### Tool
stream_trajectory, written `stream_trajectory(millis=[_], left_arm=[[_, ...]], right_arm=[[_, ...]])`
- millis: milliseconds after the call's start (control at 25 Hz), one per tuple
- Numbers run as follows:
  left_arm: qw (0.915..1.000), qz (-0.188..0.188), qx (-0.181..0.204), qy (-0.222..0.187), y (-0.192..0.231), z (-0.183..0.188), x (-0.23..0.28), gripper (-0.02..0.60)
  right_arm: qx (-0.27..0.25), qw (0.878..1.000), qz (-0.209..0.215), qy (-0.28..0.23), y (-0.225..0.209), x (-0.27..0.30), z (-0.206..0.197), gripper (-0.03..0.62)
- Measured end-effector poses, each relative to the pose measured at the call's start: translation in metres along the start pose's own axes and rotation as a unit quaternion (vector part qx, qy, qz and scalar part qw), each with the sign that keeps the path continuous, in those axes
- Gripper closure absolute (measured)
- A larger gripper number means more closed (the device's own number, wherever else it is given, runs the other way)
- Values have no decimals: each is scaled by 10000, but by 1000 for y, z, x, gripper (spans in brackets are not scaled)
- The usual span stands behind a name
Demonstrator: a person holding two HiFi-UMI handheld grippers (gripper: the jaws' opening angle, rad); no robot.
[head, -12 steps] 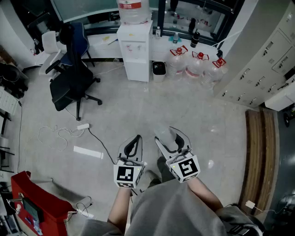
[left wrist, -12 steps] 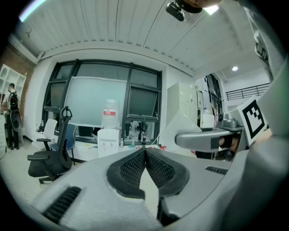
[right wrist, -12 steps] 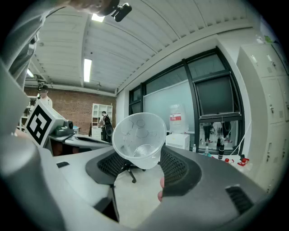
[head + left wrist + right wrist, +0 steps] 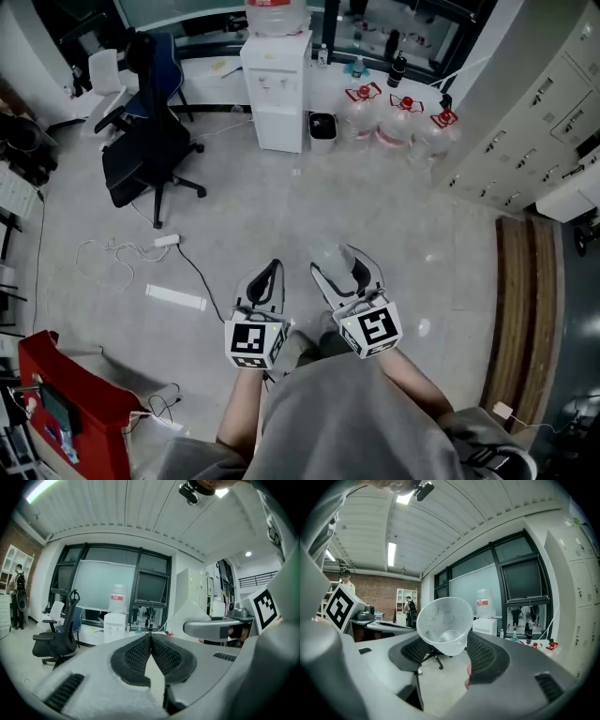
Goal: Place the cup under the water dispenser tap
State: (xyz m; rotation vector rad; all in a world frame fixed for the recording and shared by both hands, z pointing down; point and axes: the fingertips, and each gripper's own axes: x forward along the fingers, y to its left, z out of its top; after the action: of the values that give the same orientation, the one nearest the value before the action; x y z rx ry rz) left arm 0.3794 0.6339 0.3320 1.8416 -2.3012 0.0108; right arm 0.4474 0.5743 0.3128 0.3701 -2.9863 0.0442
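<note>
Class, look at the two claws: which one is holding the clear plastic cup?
The right claw: the clear plastic cup sits gripped between its jaws. The left claw is shut, with nothing between its jaws.

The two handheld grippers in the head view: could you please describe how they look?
The left gripper and right gripper are alike: light grey bodies, two curved jaws lined with black mesh-textured pads. Each carries a white cube with black square markers. The person wears a grey top.
</note>
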Motion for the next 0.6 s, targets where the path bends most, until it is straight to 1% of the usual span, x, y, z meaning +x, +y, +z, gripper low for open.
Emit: stream_trajectory(millis=[280, 480, 600], left_arm=[[9999, 47, 31, 96, -11, 0, 23, 571], [9999, -16, 68, 140, -32, 5, 60, 571], [9996, -110, 158, 195, -49, 11, 80, 571]], right_arm=[[181, 9998, 47, 38, -27, -3, -12, 342], [263, 9996, 14, 32, -69, -12, -13, 342], [361, 9993, -32, -1, -94, -16, -14, 342]])
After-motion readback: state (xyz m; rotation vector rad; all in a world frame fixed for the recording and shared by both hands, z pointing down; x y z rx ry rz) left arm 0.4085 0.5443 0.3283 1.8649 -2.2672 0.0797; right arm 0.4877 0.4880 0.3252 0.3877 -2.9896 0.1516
